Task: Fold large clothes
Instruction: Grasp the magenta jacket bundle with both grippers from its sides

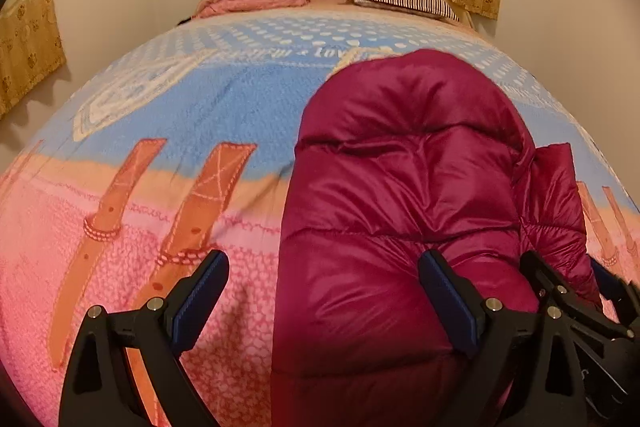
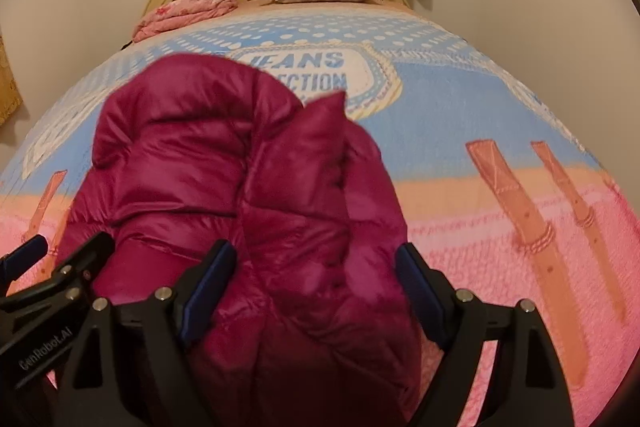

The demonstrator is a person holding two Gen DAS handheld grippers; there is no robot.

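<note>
Magenta puffer jacket (image 1: 400, 195) bunched on bed blanket (image 1: 160, 115), well short of headboard. Left tongs (image 1: 324, 301) and right tongs (image 2: 316, 285) both wide open, holding nothing. We judge jacket light, puffy, slick; we'd pinch quilted seam at near hem.

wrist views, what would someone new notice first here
The shiny magenta puffer jacket stands out first, lying bunched on the near part of the bed. Under it spreads a loud pink and blue blanket printed with belt straps and lettering. Both pairs of black fingers stand open at the jacket's near end.
</note>
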